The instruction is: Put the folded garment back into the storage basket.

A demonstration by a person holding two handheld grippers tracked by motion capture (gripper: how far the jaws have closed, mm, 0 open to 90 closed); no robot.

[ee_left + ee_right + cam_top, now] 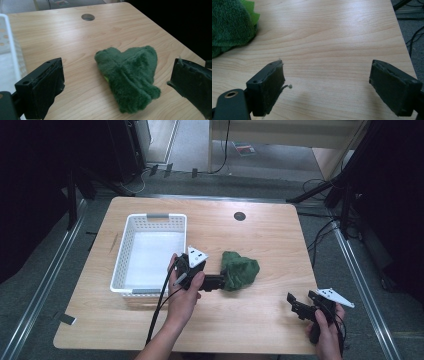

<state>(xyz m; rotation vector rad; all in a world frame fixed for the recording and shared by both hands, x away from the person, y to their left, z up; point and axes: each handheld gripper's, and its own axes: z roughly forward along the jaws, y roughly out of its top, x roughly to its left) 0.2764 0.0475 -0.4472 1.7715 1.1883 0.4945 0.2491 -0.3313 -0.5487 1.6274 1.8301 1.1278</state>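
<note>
Wooden table (270, 240), green plush toy (128, 77) lying between wide-spread left gripper (117, 85) jaws

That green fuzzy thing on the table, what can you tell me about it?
The green plush thing looks like a soft, furry fabric item, dark green, lying crumpled on the wooden table just right of the white basket. A bit of bright yellow-green shows at its edge. The left gripper has its jaws spread on either side of it, not yet closed. What exactly it is, I cannot tell.

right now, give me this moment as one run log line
left gripper: open, jaws either side of green plush toy | right gripper: open, over bare table | white basket: left of toy
</note>
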